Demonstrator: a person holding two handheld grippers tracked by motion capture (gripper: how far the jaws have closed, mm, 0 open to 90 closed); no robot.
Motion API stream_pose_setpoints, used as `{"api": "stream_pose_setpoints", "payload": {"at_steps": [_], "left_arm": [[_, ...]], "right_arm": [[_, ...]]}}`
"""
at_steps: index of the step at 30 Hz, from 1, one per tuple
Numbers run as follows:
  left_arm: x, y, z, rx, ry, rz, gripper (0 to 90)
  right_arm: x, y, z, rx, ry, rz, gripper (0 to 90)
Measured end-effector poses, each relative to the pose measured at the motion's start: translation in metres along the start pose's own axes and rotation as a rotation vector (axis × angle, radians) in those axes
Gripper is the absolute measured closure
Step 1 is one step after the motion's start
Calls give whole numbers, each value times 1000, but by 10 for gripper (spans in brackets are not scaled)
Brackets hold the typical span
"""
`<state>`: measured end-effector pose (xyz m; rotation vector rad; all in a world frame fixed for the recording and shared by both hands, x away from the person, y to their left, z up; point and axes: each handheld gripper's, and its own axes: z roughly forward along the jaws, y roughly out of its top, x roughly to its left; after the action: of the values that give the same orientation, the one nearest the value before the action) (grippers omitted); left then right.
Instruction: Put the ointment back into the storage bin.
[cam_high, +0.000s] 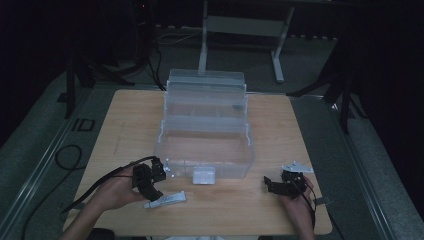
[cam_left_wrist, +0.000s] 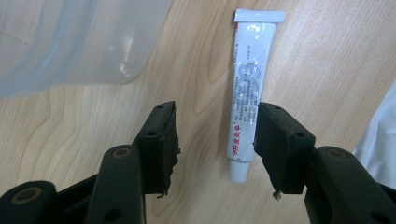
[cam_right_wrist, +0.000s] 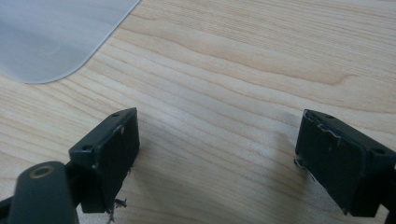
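Observation:
A small white tube (cam_left_wrist: 246, 97) with red and grey print lies flat on the wooden table (cam_high: 125, 115), near its front edge (cam_high: 165, 199). My left gripper (cam_left_wrist: 215, 140) is open just over it, the tube's capped end lying between the jaws and close against the right one. My left gripper (cam_high: 151, 182) sits at the front left corner of a clear plastic box (cam_high: 204, 131). That box stands open in the table's middle, its lid raised behind. My right gripper (cam_right_wrist: 217, 149) is open over bare wood, and it rests at the front right (cam_high: 280, 185).
The box's rounded corner (cam_left_wrist: 93, 46) lies just beyond my left gripper. A clear latch (cam_high: 204, 175) sticks out at the box's front. A desk frame (cam_high: 245, 30) and black stands (cam_high: 345, 90) lie beyond the table on the dark floor.

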<state>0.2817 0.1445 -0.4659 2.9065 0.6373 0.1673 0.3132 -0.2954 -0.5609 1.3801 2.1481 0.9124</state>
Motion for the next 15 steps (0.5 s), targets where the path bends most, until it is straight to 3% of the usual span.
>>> {"api": "stream_pose_setpoints", "payload": {"at_steps": [15], "left_arm": [[-9, 10, 16, 48, -34, 19, 494]], "right_arm": [[0, 0, 0, 0, 0, 0, 133]]}}
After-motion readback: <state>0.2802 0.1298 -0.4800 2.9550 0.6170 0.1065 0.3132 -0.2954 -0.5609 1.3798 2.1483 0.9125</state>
